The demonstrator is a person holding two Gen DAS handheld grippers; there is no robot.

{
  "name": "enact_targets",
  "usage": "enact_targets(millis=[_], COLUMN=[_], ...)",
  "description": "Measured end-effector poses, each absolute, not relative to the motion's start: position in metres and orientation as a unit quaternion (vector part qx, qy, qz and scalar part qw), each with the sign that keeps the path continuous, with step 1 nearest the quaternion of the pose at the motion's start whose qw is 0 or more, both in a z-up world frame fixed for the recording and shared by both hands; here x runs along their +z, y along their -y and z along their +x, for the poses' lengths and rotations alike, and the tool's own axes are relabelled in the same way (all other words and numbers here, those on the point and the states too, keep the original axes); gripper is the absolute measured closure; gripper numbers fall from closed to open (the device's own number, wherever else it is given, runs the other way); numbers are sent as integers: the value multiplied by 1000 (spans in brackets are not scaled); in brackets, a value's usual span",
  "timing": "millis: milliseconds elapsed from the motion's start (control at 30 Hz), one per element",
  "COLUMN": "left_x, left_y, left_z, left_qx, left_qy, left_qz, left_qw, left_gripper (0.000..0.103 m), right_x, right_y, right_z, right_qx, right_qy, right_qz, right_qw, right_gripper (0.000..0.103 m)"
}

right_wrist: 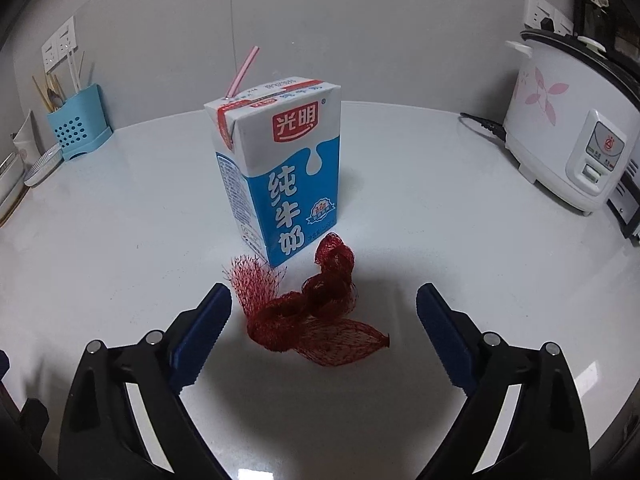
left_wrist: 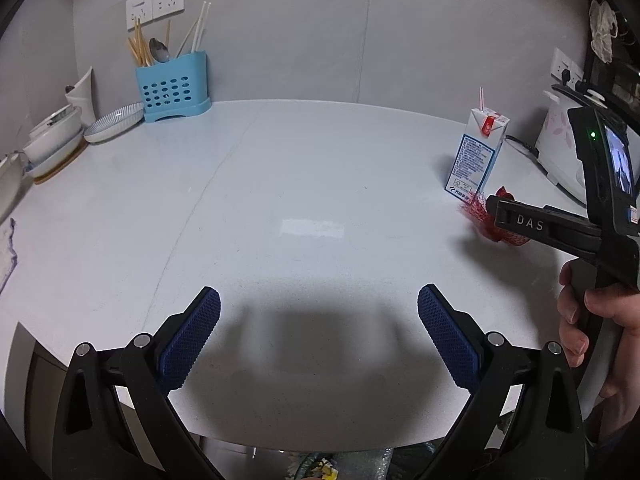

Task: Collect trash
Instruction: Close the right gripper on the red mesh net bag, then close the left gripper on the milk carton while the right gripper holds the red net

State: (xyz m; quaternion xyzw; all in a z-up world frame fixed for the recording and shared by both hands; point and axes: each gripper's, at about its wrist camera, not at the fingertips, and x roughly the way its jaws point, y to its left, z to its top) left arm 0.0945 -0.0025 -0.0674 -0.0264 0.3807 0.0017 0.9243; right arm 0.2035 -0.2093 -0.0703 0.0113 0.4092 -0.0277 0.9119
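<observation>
Red mesh netting [right_wrist: 316,312] lies between the spread-wide right tool [right_wrist: 324,312], milk carton [right_wrist: 280,176] just behind. Left tool [left_wrist: 319,316] released over bare desk [left_wrist: 312,184]. Grasp step pending: lower, clench on netting.

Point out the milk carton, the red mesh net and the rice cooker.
milk carton [right_wrist: 286,168], right wrist view, blue front face.
red mesh net [right_wrist: 316,312], right wrist view, bunched middle.
rice cooker [right_wrist: 560,120], right wrist view, white flowered side.

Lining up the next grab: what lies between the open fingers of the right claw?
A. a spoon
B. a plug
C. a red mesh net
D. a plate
C: the right claw stands open around the crumpled red mesh net, which lies on the counter just in front of the milk carton.
</observation>
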Motion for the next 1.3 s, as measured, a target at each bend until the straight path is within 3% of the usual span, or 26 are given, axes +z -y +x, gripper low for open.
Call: enact_targets(millis=[267,533,1300], left_x=[-70,-64,-53], left_y=[-1,1,80], left_z=[99,94,126], left_qx=[4,5,-56], left_qy=[-383,-379,-354], left_qz=[-26,-25,-16], left_qw=[923,925,933], left_gripper=[6,6,6], right_x=[-85,-77,-39], right_y=[210,208,270], right_z=[211,203,134], right_qx=[-27,-9,-4], right_qy=[-435,-442,-389], right_qz=[27,30,1], right_qw=[899,896,921], right_gripper=[43,91,92])
